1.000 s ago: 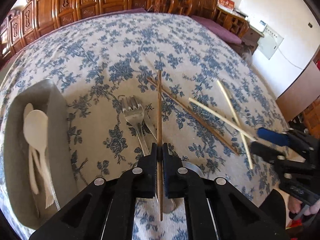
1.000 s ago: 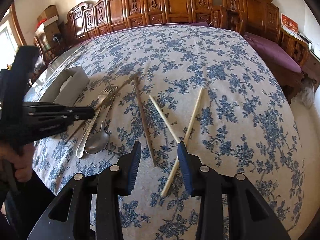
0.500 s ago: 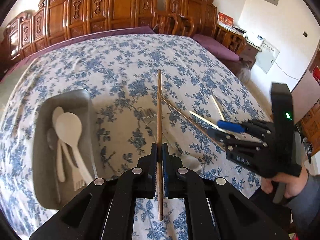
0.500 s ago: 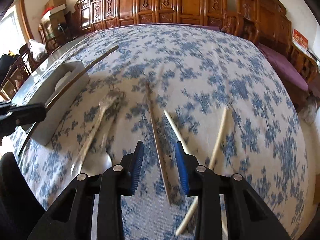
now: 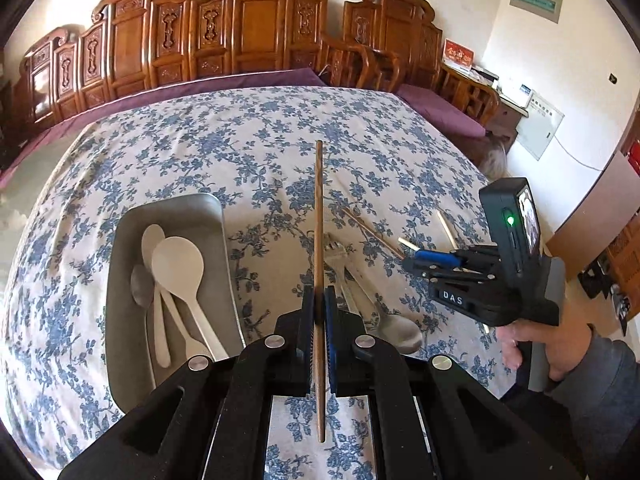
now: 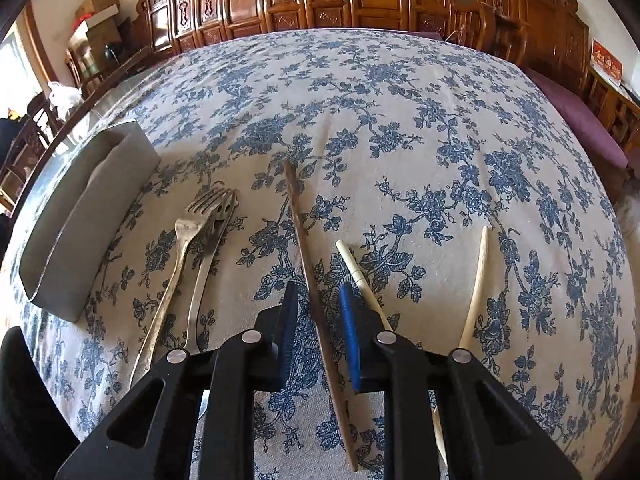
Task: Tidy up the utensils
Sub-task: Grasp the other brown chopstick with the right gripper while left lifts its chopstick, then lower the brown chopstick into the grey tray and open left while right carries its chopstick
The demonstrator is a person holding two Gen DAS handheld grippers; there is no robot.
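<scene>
My left gripper [image 5: 319, 300] is shut on a brown chopstick [image 5: 318, 216] and holds it above the table, pointing forward, just right of the grey tray [image 5: 120, 280]. The tray holds white spoons [image 5: 176, 264]. My right gripper [image 6: 318, 312] is open and low over the cloth, its fingers either side of a second brown chopstick [image 6: 308, 256] that lies on the table. It also shows in the left wrist view [image 5: 424, 260]. Two forks [image 6: 204, 224] and a metal spoon [image 5: 396, 328] lie between the tray and the chopstick. Two pale chopsticks [image 6: 478, 276] lie to the right.
The round table has a blue floral cloth [image 6: 400, 100]. The grey tray [image 6: 80, 216] stands at its left side in the right wrist view. Carved wooden chairs [image 5: 240, 36] ring the far edge. A person's hand [image 5: 536, 344] holds the right gripper.
My left gripper has lifted the brown chopstick and moved back towards the tray. My right gripper has swung left and come down around the second brown chopstick.
</scene>
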